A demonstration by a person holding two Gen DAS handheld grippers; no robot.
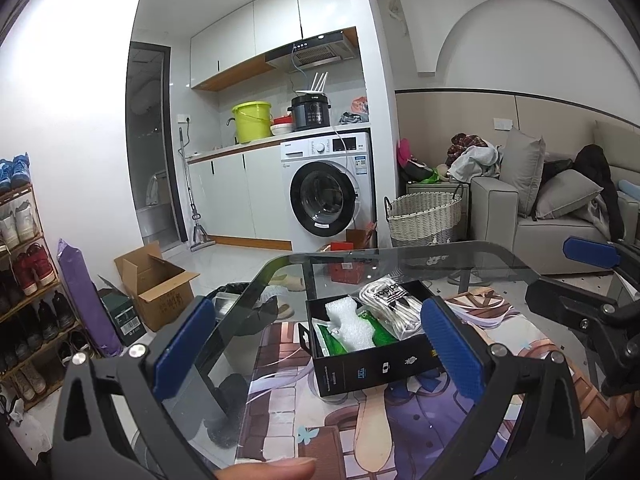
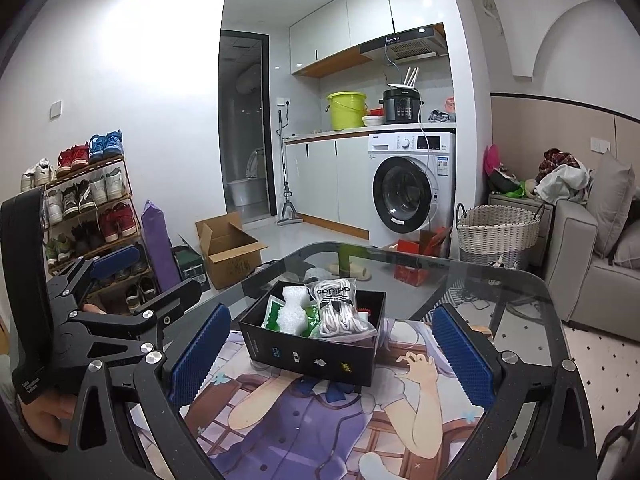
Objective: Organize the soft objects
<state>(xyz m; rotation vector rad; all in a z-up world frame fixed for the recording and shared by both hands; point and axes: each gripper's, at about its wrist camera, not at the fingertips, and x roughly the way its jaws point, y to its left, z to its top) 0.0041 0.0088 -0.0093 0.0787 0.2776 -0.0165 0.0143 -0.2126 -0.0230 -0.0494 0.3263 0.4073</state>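
A black open box point(image 1: 372, 368) point(image 2: 316, 354) stands on a printed mat point(image 1: 320, 420) point(image 2: 320, 420) on the glass table. It holds a white foam piece point(image 1: 350, 322) point(image 2: 294, 312), green packets point(image 1: 334, 340) point(image 2: 274, 312) and a clear bag of white laces point(image 1: 394, 306) point(image 2: 340, 312). My left gripper point(image 1: 320, 350) is open and empty, just in front of the box. My right gripper point(image 2: 330, 354) is open and empty, also short of the box. Each gripper shows in the other's view, the right one point(image 1: 592, 280) and the left one point(image 2: 120, 280).
The glass table's rounded edge point(image 1: 256, 280) point(image 2: 440, 256) lies beyond the box. On the floor are a cardboard box point(image 1: 156, 284) point(image 2: 230, 248), a red box point(image 1: 346, 264), a wicker basket point(image 1: 426, 216) point(image 2: 498, 232) and a shoe rack point(image 2: 92, 208). A sofa point(image 1: 560, 208) stands right.
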